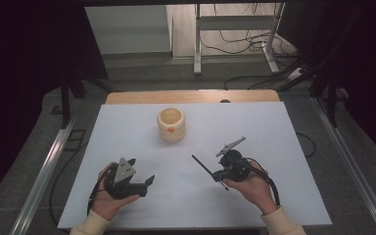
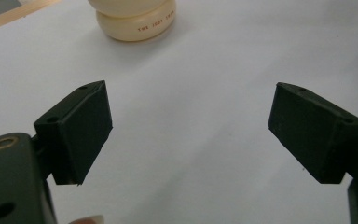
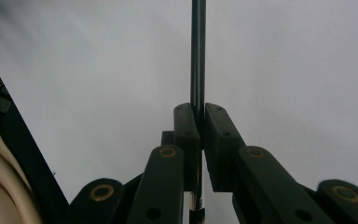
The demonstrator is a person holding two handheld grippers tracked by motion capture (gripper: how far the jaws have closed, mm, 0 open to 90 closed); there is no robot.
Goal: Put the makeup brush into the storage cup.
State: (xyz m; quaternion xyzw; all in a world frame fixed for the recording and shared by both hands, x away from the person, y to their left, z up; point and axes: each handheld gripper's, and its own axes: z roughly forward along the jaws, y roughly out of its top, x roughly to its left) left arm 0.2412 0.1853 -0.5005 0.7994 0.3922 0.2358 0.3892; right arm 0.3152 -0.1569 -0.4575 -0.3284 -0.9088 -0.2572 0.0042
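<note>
At the lower left of the high view, the left gripper (image 1: 144, 183) rested on the white table (image 1: 254, 127), its jaws spread wide around nothing. A cream jar (image 1: 171, 124) stood upper centre, well apart. At lower right, the right gripper (image 1: 216, 175) was clamped on a thin black rod (image 1: 203, 166) pointing up-left.

White rectangular table sheet (image 1: 196, 196): covers most of the lower centre of the high view. Cream round ceramic pot (image 1: 170, 124): on the sheet, upper centre. Left black two-jaw gripper (image 1: 144, 185): lower left. Right black two-jaw gripper (image 1: 219, 176): lower right, with a thin dark rod (image 1: 201, 166) pointing to upper left.
</note>
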